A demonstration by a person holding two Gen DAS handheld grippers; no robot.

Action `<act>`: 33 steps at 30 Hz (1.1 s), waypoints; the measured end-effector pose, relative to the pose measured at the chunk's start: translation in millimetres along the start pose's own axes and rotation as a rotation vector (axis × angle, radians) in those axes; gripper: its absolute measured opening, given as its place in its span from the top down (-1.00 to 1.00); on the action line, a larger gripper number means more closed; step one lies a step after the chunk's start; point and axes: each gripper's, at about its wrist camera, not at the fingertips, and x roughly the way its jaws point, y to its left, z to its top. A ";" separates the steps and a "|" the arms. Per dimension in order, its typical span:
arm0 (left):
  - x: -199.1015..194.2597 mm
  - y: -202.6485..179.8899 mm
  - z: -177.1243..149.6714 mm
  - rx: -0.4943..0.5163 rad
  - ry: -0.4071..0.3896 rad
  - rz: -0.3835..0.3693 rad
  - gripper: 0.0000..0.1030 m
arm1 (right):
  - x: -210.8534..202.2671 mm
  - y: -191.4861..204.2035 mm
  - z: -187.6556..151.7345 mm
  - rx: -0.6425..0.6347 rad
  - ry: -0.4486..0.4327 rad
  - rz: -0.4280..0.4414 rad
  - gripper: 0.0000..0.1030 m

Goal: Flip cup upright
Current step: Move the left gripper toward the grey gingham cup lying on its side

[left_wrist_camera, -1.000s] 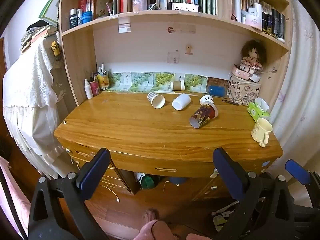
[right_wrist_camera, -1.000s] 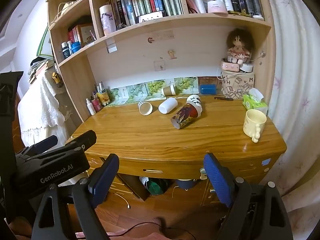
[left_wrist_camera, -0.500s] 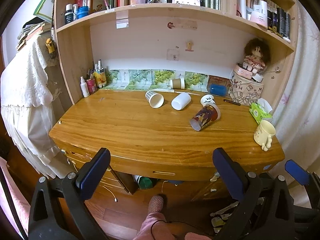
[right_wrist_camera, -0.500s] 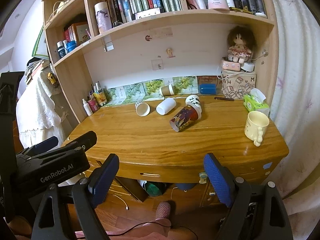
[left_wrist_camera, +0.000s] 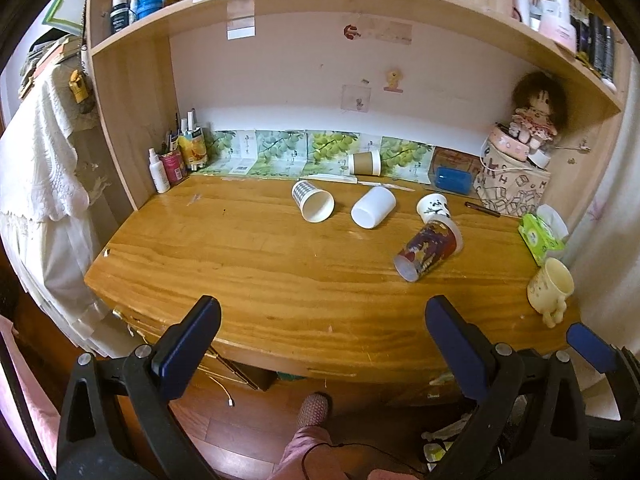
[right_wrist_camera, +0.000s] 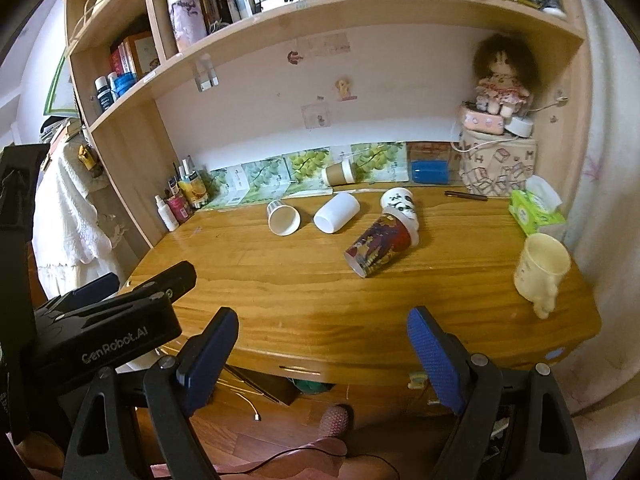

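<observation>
only the right wrist view shows the left gripper (right_wrist_camera: 120, 300) body; both grippers gape, empty.

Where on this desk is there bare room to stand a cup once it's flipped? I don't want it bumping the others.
Free: the desk's front and left, from the checked cup forward to the edge. Crowded: the back row, the red printed cup, and the right edge by the cream mug.
</observation>
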 end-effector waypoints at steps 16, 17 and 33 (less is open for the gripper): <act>75.3 20.6 82.4 0.023 0.025 -0.031 -0.98 | 82.3 26.4 75.2 -0.036 0.032 0.002 -0.69; 79.4 20.6 87.2 0.027 0.026 -0.033 -0.98 | 87.2 29.5 79.1 -0.044 0.031 0.001 -0.69; 157.3 44.0 146.3 0.102 0.096 -0.072 -0.98 | 169.0 52.7 120.2 -0.032 0.116 0.012 -0.69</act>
